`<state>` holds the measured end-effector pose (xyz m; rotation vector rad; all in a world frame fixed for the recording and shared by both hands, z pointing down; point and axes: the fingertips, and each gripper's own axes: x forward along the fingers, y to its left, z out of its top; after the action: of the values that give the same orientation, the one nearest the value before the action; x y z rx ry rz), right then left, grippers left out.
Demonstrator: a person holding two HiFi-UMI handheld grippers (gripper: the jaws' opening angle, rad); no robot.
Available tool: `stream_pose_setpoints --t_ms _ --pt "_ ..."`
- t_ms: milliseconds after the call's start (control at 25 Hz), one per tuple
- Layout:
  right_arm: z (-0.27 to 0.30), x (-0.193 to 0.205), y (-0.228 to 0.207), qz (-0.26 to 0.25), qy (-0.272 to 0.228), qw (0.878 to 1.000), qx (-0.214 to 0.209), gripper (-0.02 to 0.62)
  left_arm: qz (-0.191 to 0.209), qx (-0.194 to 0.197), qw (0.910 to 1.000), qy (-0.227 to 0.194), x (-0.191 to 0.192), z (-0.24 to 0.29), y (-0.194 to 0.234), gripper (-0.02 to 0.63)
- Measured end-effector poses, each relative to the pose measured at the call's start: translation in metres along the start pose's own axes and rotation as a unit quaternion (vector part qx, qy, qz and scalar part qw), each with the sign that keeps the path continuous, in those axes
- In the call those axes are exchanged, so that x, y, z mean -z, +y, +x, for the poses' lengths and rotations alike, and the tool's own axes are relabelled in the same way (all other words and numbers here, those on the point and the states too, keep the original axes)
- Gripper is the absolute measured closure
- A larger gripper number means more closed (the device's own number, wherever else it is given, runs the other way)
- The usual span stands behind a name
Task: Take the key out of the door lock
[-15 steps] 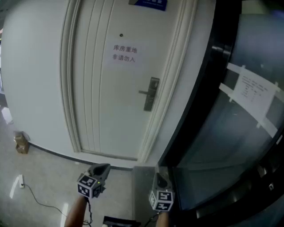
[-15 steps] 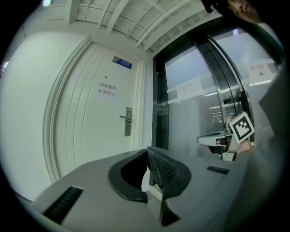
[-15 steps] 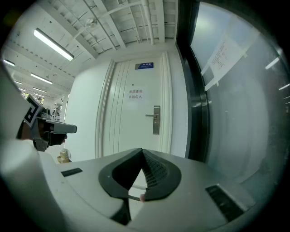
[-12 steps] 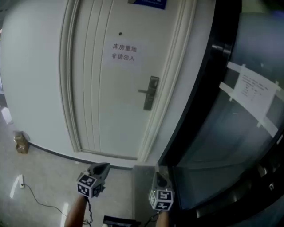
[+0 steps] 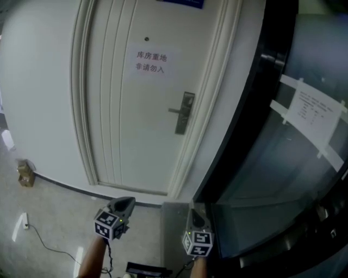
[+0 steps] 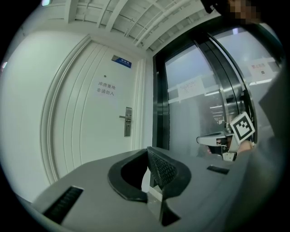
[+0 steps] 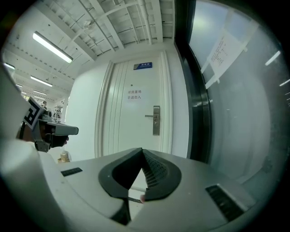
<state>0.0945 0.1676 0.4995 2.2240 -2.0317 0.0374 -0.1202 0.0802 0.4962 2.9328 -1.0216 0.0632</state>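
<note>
Door (image 5: pixel 125 130) and sign (image 5: pixel 150 62) sit slightly higher in head view than half second ago; both grippers stay low in frame. Judged: approach barely begun.

Left gripper (image 5: pixel 129 202): fingers pressed together, holding nothing. Right gripper (image 5: pixel 194 214): same.

Lock plate (image 5: pixel 185 113) at frame centre, well apart from both grippers.

Key too small to make out; presumably in plate. Forearms cut off at bottom edge.

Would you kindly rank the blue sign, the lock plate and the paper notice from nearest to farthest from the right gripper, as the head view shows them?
Measured from the right gripper:
1. The lock plate, at the door's right edge, lowest of the three.
2. The paper notice, higher up, mid-door.
3. The blue sign, at the very top of the door.
</note>
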Motion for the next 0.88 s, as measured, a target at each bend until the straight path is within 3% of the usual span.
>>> stream_pose_setpoints --t_ms 880 --pt "0.045 0.001 -0.034 -0.012 -0.001 0.999 -0.04 0.583 0.005 -0.02 0.9998 0.007 0.002 0.055 -0.007 0.597"
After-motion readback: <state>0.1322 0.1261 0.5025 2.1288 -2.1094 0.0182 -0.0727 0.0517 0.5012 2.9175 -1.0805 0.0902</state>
